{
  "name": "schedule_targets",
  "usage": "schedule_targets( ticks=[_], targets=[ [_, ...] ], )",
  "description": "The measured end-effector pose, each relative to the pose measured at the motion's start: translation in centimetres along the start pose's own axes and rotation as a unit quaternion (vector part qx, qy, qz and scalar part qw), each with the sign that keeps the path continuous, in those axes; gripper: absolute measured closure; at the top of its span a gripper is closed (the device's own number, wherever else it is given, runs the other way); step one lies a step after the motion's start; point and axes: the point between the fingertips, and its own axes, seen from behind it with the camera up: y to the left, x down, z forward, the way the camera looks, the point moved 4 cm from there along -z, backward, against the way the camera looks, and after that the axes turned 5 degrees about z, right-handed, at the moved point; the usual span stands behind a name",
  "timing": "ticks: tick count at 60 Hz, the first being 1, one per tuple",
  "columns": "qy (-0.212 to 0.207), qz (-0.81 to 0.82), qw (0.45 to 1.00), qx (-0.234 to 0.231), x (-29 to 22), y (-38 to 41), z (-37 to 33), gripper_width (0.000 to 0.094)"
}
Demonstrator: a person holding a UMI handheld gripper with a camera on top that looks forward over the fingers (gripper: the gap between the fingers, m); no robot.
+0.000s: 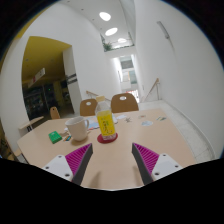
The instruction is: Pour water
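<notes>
A bottle (106, 120) with yellow liquid and a yellow cap stands upright on the pale wooden table (110, 160), on a small pink coaster, just beyond my fingers. A white mug (76, 128) with its handle toward the left stands to the left of the bottle. My gripper (113, 160) is open and empty, held above the table short of the bottle. Both fingers with magenta pads (146, 157) stand wide apart, with bare table between them.
Two wooden chairs (124, 101) stand at the table's far side. A dark object (52, 137) lies left of the mug, and small white items (150, 122) lie at the right. A yellow wall (42, 62) is at the left, white walls and ceiling lights beyond.
</notes>
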Motion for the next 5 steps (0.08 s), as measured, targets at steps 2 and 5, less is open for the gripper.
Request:
schedule_targets(
  ticks=[2,5],
  targets=[
    [0.001,0.009,1.000,-0.004,0.4,-0.4,-0.9,0.0083],
    [0.001,0.024,1.000,-0.010,1.0,-1.0,-1.8,0.0078]
  ],
)
